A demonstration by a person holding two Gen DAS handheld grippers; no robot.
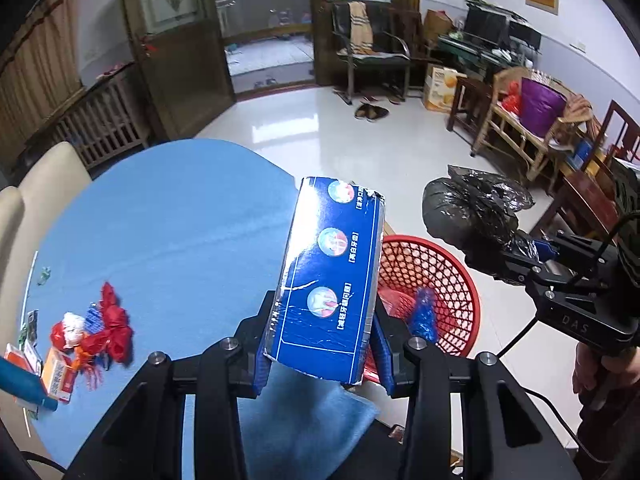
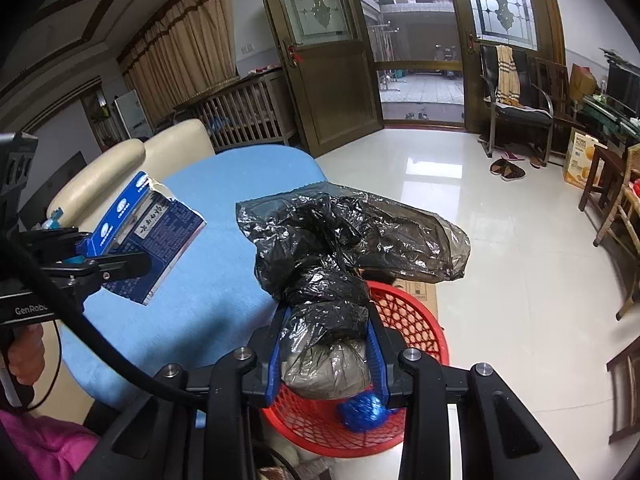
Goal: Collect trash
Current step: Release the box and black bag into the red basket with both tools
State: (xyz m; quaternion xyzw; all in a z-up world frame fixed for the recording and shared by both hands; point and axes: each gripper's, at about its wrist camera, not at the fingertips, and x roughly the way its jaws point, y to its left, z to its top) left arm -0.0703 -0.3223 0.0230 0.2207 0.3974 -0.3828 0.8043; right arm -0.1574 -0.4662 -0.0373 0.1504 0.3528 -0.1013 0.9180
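My left gripper (image 1: 320, 328) is shut on a blue toothpaste box (image 1: 332, 276), held upright over the edge of the blue table (image 1: 172, 232); the box also shows in the right wrist view (image 2: 148, 236). My right gripper (image 2: 326, 344) is shut on a crumpled black plastic bag (image 2: 344, 240), held above the red mesh basket (image 2: 416, 320). The bag (image 1: 472, 212) and the basket (image 1: 444, 280) also show in the left wrist view. A blue crumpled wrapper (image 2: 362, 412) lies in the basket. More trash sits on the table: red plastic scraps (image 1: 114, 328) and a small orange carton (image 1: 58, 374).
Cream chairs (image 2: 132, 160) stand behind the table. A flat cardboard piece (image 2: 420, 290) lies on the glossy floor behind the basket. Wooden chairs (image 1: 516, 128) and a cluttered desk line the right wall. An open door (image 2: 416, 40) is at the back.
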